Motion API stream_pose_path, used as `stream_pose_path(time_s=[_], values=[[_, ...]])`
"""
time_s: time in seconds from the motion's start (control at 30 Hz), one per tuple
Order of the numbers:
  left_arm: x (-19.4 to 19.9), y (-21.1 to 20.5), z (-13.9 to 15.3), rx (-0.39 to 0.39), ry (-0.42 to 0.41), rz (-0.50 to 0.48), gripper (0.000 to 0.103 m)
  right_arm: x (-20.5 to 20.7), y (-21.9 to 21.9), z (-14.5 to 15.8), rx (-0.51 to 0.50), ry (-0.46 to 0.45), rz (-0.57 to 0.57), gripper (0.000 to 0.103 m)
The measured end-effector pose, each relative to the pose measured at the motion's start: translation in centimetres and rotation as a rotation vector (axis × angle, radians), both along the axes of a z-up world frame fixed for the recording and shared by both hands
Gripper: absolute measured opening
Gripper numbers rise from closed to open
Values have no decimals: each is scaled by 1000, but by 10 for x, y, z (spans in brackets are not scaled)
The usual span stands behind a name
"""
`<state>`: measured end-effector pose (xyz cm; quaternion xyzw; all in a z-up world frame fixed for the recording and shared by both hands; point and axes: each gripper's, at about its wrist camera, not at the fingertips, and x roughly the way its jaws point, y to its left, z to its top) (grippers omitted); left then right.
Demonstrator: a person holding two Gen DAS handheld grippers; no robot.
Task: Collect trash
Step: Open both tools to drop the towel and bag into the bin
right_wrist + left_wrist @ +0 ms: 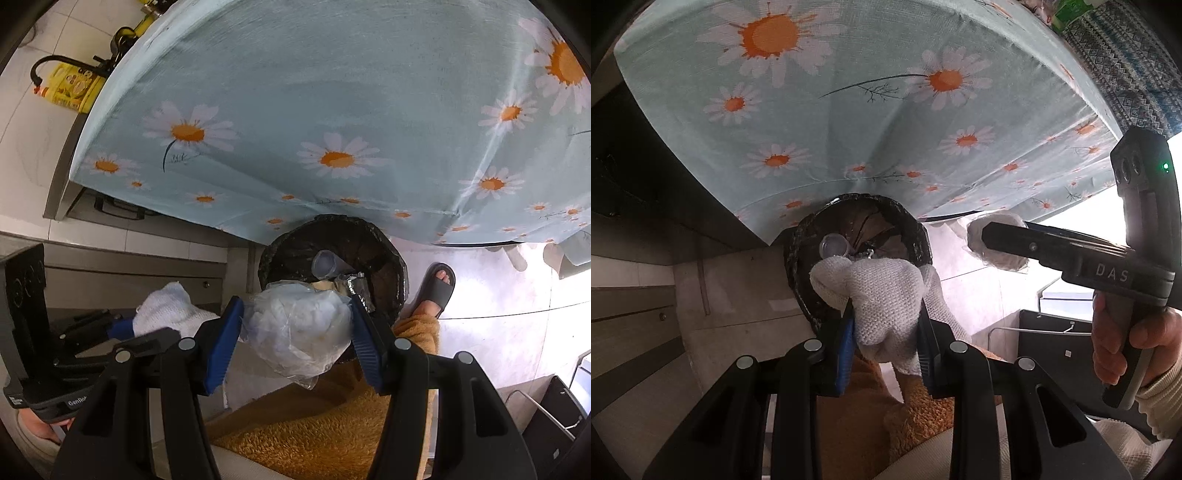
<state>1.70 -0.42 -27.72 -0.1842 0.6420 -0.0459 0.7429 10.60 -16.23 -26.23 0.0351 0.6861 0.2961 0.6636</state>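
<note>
Above the black-lined bin (332,254) beside the daisy-clothed table (295,110), the left gripper (886,314) clamps a white knitted glove (882,295) and the right gripper (295,325) a crumpled plastic bag (299,328), so the drop-off seems next: jaws parting over the opening.

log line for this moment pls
left gripper shut on white glove | right gripper shut on plastic wad | both above trash bin

The left gripper (886,325) clamps a white knitted glove (882,299) above a black-lined trash bin (857,254) holding a clear plastic cup (833,245). To the right, the right gripper (993,240) grips a crumpled plastic bag (1004,258). A daisy-print tablecloth (849,110) hangs beyond.
</note>
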Motion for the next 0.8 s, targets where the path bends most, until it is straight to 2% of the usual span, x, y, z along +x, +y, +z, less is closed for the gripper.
stream_pose_path(time_s=[0.3, 0.33, 0.37, 0.4, 0.43, 0.57, 0.8], values=[[12, -4, 5, -33, -5, -7, 30, 4, 6, 19, 55, -50, -25, 60], [13, -3, 3, -40, 0, -4, 38, 5, 6, 21, 60, -58, -26, 61], [13, -3, 3, -37, 6, -1, 43, 6, 7, 25, 73, -69, -30, 66], [14, -1, 1, -32, 10, 7, 54, 7, 6, 27, 80, -74, -35, 72], [15, 1, 0, -35, 15, 14, 62, 9, 6, 29, 89, -77, -42, 73], [18, 7, -5, -40, 43, 42, 63, 15, 4, 31, 99, -67, -60, 75], [20, 9, 0, -27, 41, 31, 63, 19, -3, 31, 102, -53, -84, 75]])
